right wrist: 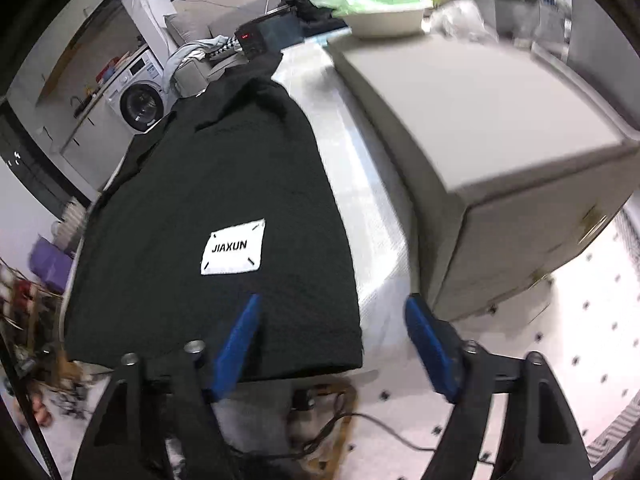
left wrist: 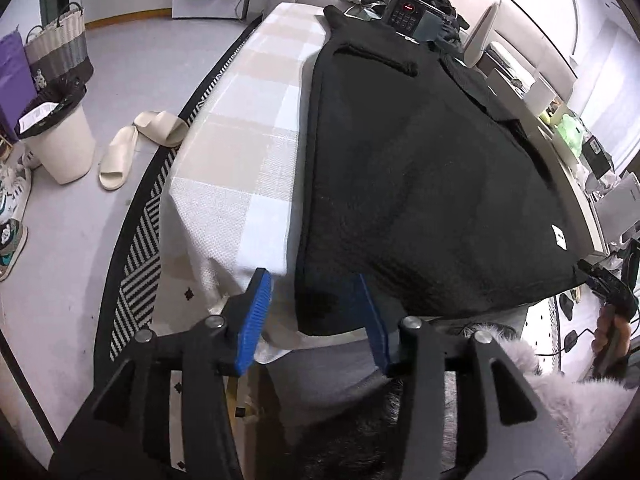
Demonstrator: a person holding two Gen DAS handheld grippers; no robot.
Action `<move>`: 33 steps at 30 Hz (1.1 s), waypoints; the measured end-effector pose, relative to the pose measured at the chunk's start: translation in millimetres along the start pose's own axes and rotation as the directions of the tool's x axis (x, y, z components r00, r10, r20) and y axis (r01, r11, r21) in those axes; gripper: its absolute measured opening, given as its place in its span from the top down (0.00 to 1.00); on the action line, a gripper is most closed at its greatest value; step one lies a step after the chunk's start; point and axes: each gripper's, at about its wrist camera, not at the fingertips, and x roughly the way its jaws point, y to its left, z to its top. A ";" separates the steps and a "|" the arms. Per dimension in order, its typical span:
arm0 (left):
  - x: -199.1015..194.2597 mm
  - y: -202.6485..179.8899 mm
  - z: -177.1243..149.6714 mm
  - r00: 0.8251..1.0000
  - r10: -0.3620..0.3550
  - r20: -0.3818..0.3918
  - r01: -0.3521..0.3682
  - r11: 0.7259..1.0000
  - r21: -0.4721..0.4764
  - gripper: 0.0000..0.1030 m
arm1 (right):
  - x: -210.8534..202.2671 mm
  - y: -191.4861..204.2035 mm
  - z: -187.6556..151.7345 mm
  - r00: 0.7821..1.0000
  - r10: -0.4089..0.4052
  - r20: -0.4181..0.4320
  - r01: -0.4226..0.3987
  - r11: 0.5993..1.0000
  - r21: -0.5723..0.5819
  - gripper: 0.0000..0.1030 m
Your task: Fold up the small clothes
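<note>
A black garment lies spread flat on a table with a checked beige and white cloth. It also shows in the right wrist view, with a white "JIAXUN" label. My left gripper is open at the garment's near left corner, its blue fingers either side of the hem corner. My right gripper is open at the near right corner, its left finger over the fabric. The right gripper also shows in the left wrist view at the far right.
A grey box-like cabinet stands right of the table. A black device with a red display and piled clothes sit at the table's far end. On the floor are slippers, a white bin, a striped rug and cables.
</note>
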 end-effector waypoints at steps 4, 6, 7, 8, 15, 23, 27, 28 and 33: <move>-1.2 -4.2 -0.1 1.000 0.009 0.006 -0.010 1.000 0.012 0.58 | 4.3 -0.6 -0.4 0.999 -0.018 -0.027 0.018 1.000 0.001 0.68; -1.2 -6.7 0.0 1.000 0.008 0.003 -0.008 1.000 0.021 0.58 | 2.7 -1.7 -1.0 0.999 -0.026 -0.039 0.025 1.000 -0.007 0.79; -0.9 -7.0 -0.3 1.000 0.006 0.002 -0.006 1.000 0.023 0.58 | 0.7 -2.7 -0.6 0.999 -0.022 -0.037 0.022 1.000 -0.004 0.83; -0.7 -7.8 -0.2 1.000 0.005 0.000 -0.005 1.000 0.024 0.58 | -1.2 -2.7 0.4 0.999 -0.018 -0.033 0.018 1.000 -0.004 0.85; -2.1 -8.5 -0.3 1.000 -0.003 0.000 0.003 1.000 0.025 0.58 | -22.3 6.8 2.9 0.996 0.090 0.014 -0.089 0.995 -0.033 0.92; 0.3 -1.7 -1.1 0.995 -0.091 -0.051 0.090 0.996 -0.013 0.58 | -11.6 -5.4 -1.5 0.988 0.154 -0.004 -0.153 0.988 0.036 0.72; 4.6 5.9 -1.3 0.983 -0.157 -0.092 0.151 0.986 -0.072 0.58 | -6.9 -5.6 -3.2 0.982 0.187 -0.012 -0.186 0.982 0.042 0.72; 5.8 6.6 -1.8 0.982 -0.166 -0.094 0.159 0.984 -0.079 0.58 | -6.6 -4.3 -3.6 0.980 0.197 -0.011 -0.196 0.980 0.038 0.72; 18.2 10.4 -4.8 0.975 -0.175 -0.139 0.160 0.980 -0.116 0.58 | -5.8 -1.0 -4.4 0.976 0.217 -0.012 -0.217 0.976 0.018 0.72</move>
